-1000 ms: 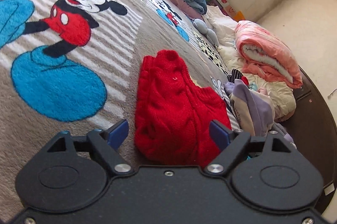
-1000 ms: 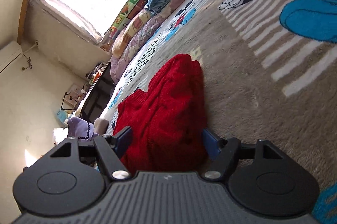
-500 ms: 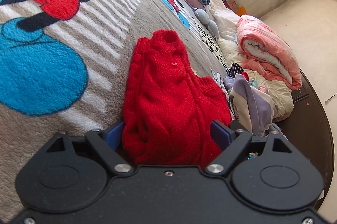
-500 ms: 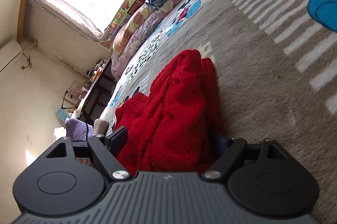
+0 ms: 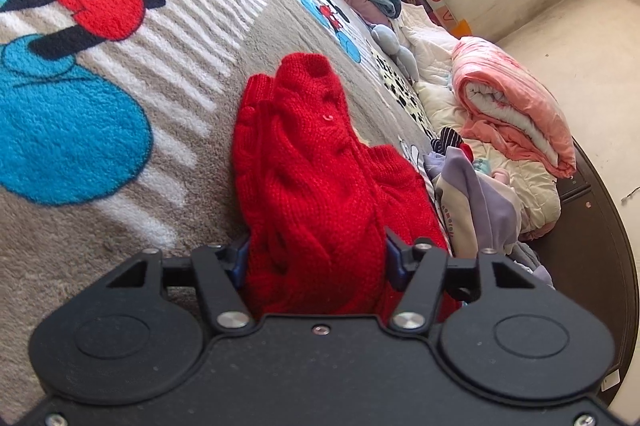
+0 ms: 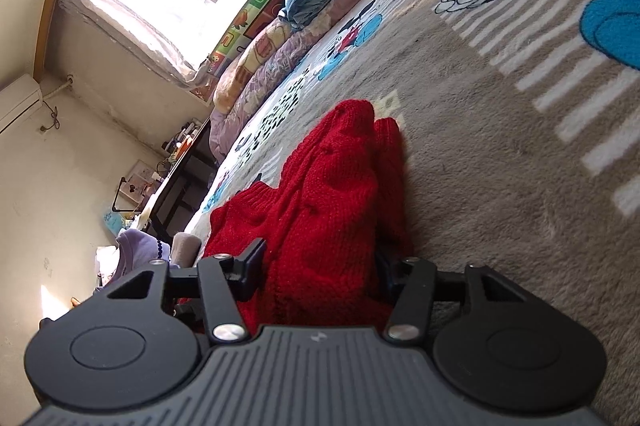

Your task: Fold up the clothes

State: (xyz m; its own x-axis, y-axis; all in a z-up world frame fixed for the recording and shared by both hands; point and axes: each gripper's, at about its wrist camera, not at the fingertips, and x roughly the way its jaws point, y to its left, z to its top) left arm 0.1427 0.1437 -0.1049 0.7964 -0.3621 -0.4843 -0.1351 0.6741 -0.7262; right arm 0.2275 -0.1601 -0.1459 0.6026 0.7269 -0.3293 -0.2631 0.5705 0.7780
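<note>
While the left gripper (image 5: 316, 258) has just been closing on one red knitted sweater (image 5: 316, 161) at lower centre, thick folds may slip free. Two clothes heaps lie right. In the right wrist view, the right gripper (image 6: 320, 266) has likewise narrowed onto that sweater (image 6: 328, 201), lower centre; uneven grips could undo it.

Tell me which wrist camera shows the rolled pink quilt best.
Left wrist view. The pink quilt sits in full sight there, rolled on the pale bedding right of the red sweater. The right wrist view shows none of it, only the sweater on the cartoon blanket.
</note>
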